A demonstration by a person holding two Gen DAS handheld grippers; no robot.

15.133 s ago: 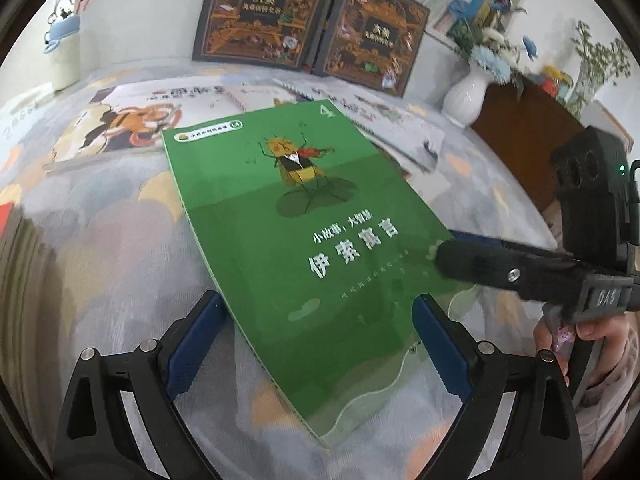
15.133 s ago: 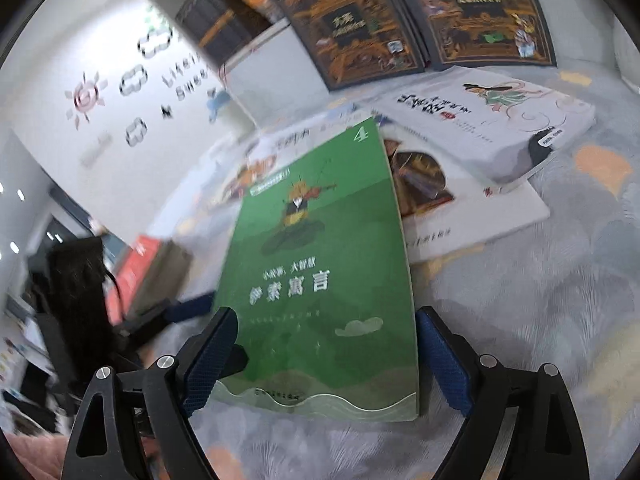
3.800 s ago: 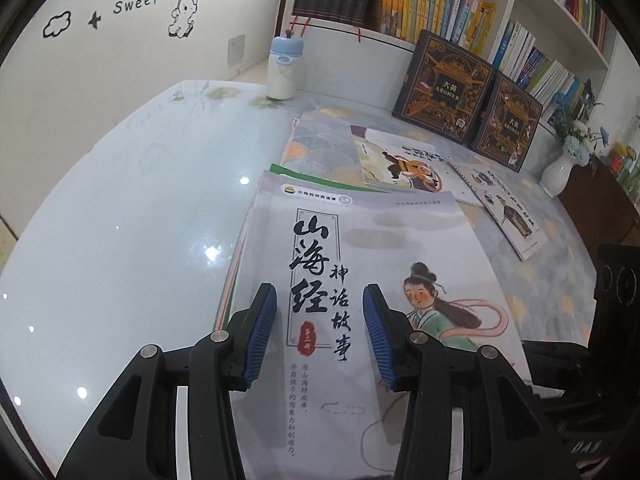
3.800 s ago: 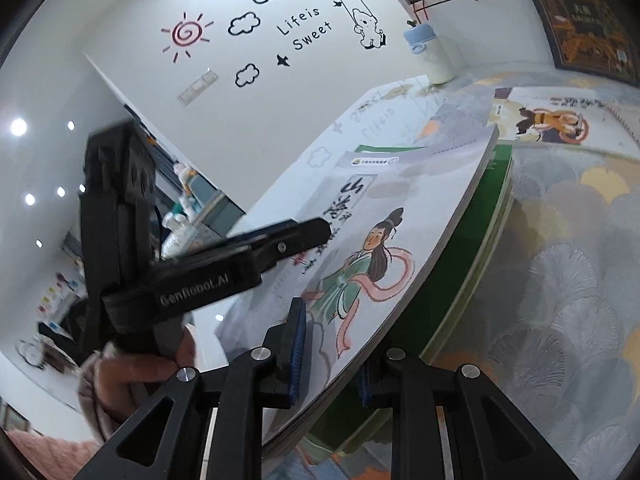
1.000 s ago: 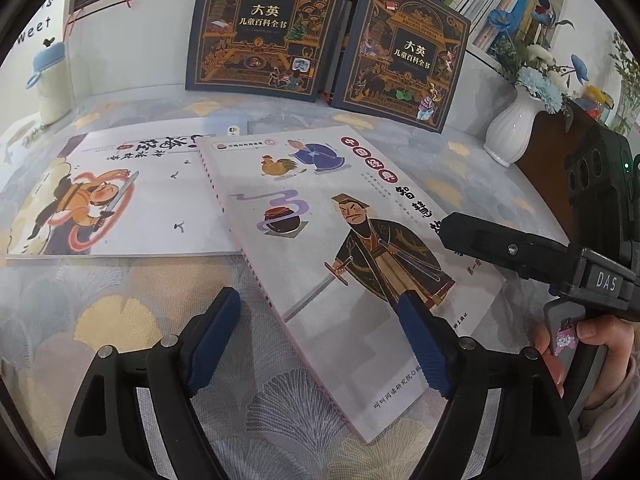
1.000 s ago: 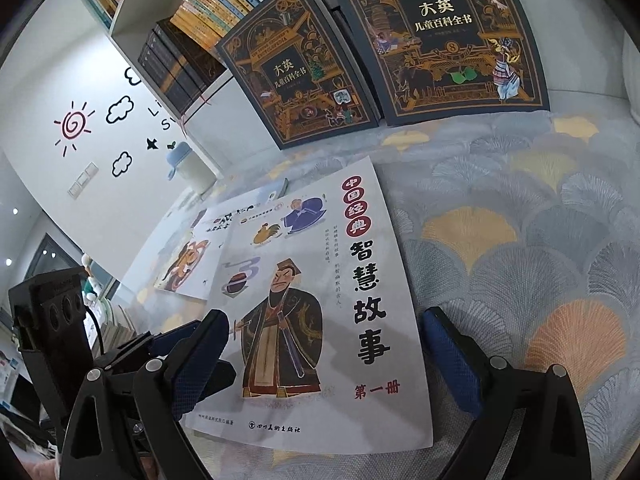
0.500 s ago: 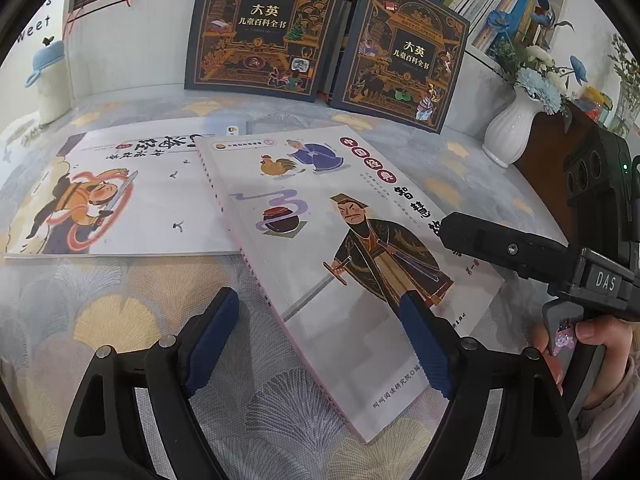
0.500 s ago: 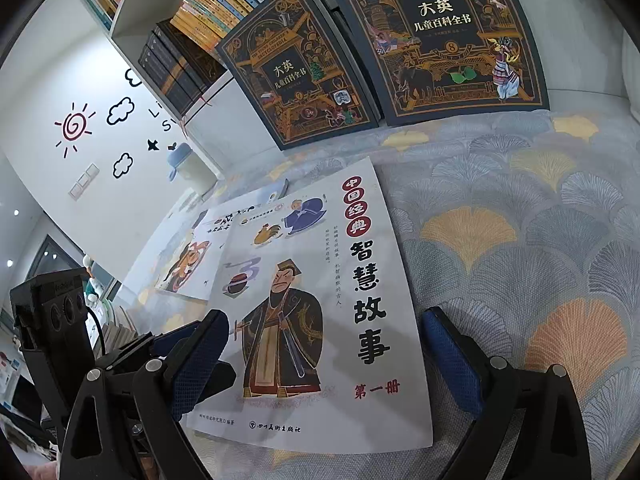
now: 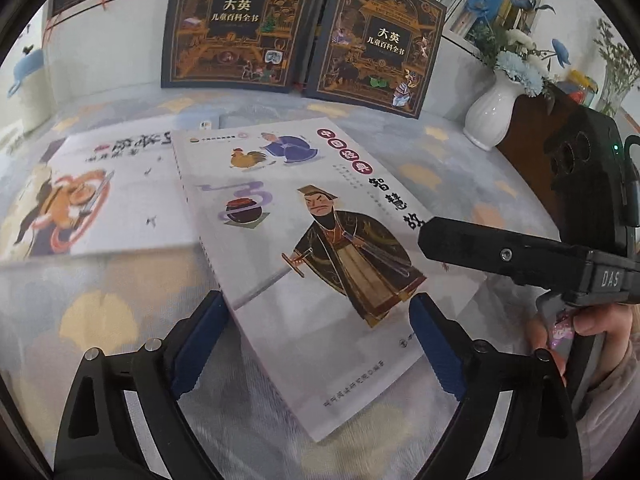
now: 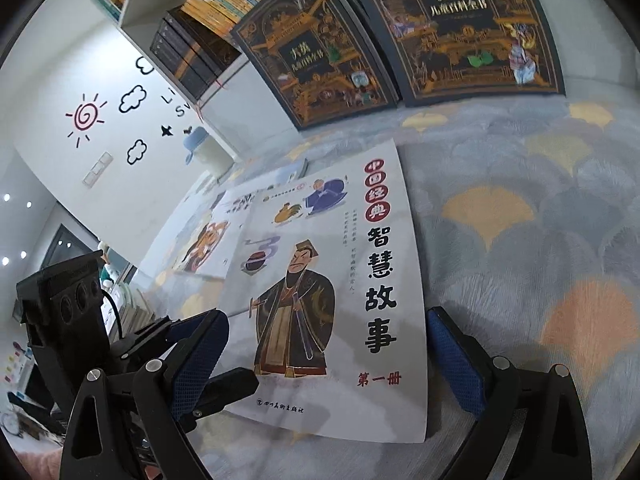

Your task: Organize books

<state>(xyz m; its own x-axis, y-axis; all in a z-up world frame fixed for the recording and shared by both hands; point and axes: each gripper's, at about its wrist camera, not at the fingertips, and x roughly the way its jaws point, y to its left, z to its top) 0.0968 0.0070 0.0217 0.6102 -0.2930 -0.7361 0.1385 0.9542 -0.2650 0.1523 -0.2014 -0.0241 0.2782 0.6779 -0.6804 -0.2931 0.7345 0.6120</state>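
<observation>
Left wrist: white storybook [image 9: 320, 264] flat on the patterned cloth [image 9: 100, 304], near corner between the left gripper [image 9: 316, 340] jaws, which are opening, pads clear of it. A hand [image 9: 580, 328] holds the other tool.

Right wrist: right gripper [image 10: 328, 364] wide, straddling the book's near edge, gripping nothing; bare cloth to the right.

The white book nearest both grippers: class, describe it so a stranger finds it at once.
Start at the two dark encyclopedias standing against the back. On the patterned cloth before them lies the white book, overlapping another white book. Only its cover shows a dark-robed swordsman.
</observation>
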